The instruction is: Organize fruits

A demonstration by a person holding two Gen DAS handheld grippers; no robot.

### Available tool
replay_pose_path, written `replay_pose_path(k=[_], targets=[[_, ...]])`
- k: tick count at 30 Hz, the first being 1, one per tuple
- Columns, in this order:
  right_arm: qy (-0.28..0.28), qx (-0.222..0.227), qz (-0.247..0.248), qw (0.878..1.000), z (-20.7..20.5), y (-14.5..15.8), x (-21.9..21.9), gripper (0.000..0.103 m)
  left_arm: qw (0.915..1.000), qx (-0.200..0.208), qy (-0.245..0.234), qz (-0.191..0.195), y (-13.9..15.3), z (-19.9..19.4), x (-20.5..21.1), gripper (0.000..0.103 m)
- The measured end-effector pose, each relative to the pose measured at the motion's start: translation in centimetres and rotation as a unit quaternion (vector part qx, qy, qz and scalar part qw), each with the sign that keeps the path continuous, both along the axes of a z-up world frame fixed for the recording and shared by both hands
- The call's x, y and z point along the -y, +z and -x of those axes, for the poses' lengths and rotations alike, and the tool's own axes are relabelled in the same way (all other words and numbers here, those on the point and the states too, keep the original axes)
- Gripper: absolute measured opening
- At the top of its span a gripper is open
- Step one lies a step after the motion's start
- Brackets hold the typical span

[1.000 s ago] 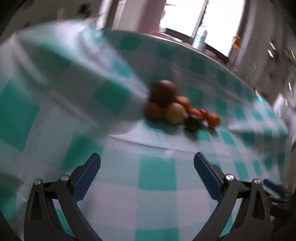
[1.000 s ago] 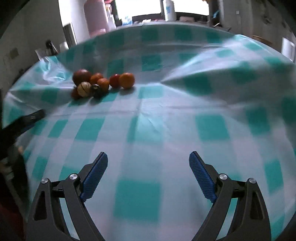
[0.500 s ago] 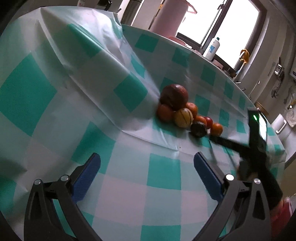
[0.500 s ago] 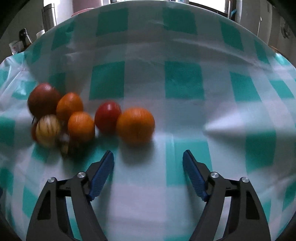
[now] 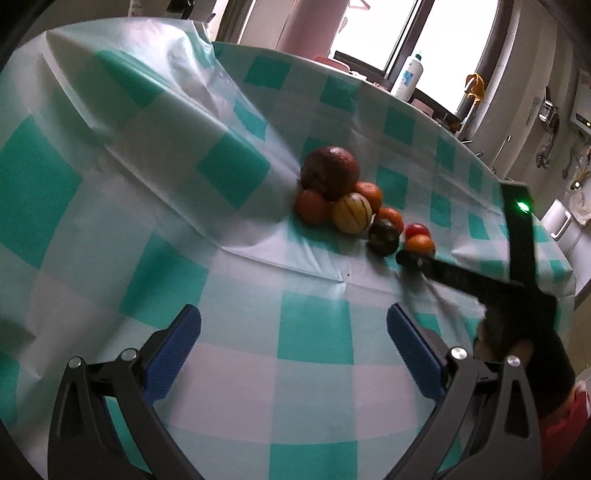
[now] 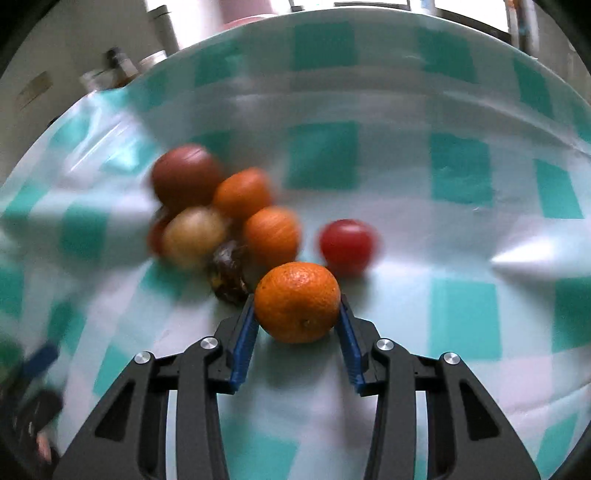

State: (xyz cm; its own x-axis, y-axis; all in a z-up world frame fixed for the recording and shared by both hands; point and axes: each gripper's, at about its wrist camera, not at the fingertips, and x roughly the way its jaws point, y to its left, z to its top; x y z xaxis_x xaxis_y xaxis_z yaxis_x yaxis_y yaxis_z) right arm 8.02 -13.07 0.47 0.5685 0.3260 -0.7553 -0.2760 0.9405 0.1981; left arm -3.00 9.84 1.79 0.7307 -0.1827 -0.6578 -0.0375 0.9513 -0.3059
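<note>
My right gripper is shut on an orange, held sharp against a blurred background. Behind it lie a red tomato, two more oranges, a pale striped fruit, a large brown fruit and a small dark fruit. In the left wrist view the same pile sits mid-table, with the right gripper reaching in at the orange. My left gripper is open and empty, well short of the pile.
The table carries a wrinkled teal-and-white checked cloth with raised folds at the left. A white bottle and a pink container stand by the window at the back.
My right gripper advanced to the orange at the right end of the pile and closed on it. The left gripper stayed nearly still and open.
</note>
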Motion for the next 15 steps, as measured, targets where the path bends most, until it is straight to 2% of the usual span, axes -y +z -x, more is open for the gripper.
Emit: replay_pose_path(k=[4, 9, 11, 15], targets=[[-0.023, 0.004, -0.028, 0.999, 3.7, 0.3, 2.8, 0.041, 0.9999, 0.000, -0.014, 0.002, -0.2, -0.2, 0.4, 0.101], [-0.071, 0.030, -0.070, 0.995, 8.4, 1.0, 7.8, 0.042, 0.9981, 0.001, -0.057, -0.024, -0.1, -0.5, 2.7, 0.101], [-0.091, 0.035, -0.126, 0.987, 9.8, 0.7, 11.0, 0.042, 0.9970, -0.011, -0.071, -0.029, -0.3, -1.1, 4.1, 0.101], [-0.113, 0.050, -0.197, 0.973, 9.5, 0.7, 13.3, 0.042, 0.9966, -0.025, -0.074, -0.026, -0.5, -2.7, 6.5, 0.101]])
